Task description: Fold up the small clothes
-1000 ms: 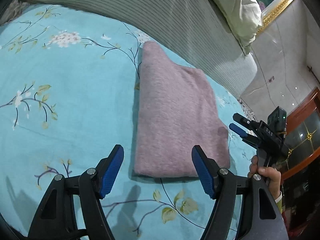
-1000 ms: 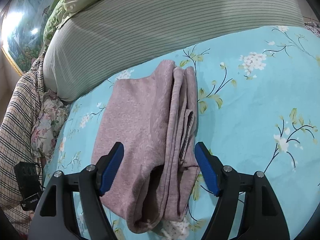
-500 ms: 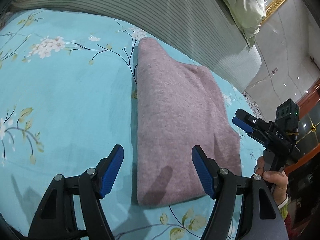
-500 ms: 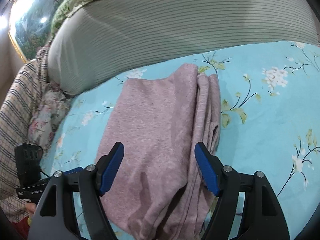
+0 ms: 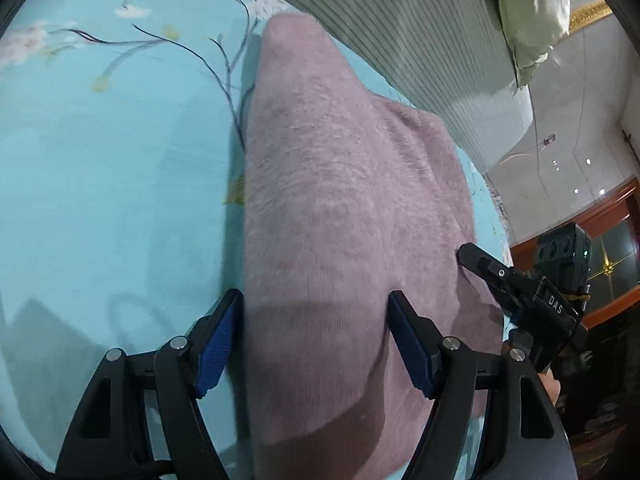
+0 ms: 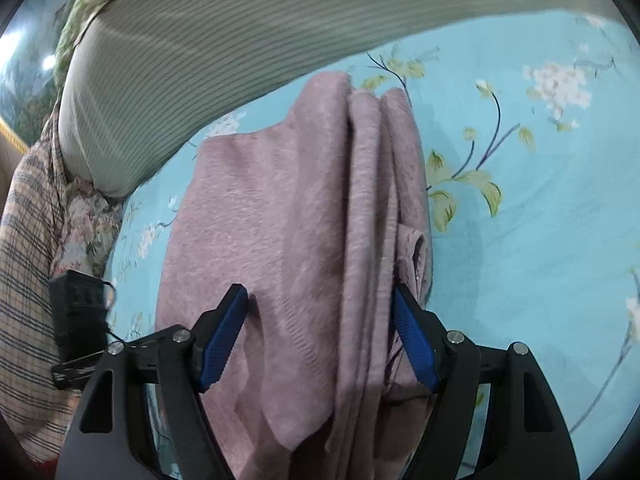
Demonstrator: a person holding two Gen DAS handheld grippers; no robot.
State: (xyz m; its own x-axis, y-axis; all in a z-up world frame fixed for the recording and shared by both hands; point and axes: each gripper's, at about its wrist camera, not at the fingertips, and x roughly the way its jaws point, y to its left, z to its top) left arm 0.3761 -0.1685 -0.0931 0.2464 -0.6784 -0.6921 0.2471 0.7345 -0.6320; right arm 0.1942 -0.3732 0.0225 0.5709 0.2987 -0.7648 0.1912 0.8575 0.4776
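Both tongs spread over the near end of the folded garment

Nearest you, your left tongs (image 5: 316,338) stand spread astride the pink garment (image 5: 344,208), pinching nothing; your right tongs (image 6: 320,332) are equally spread over its layered edge (image 6: 384,208). The garment lies folded lengthwise on the floral bed sheet (image 5: 112,184), its far end near the striped bolster (image 6: 224,40). If you close now, you may well catch only the top layer, and lifting would then pull the stacked folds apart or drag the sheet up with them

folded garment (image 5: 340,208) on bedsheet (image 5: 112,184), pillow (image 6: 224,48) behind
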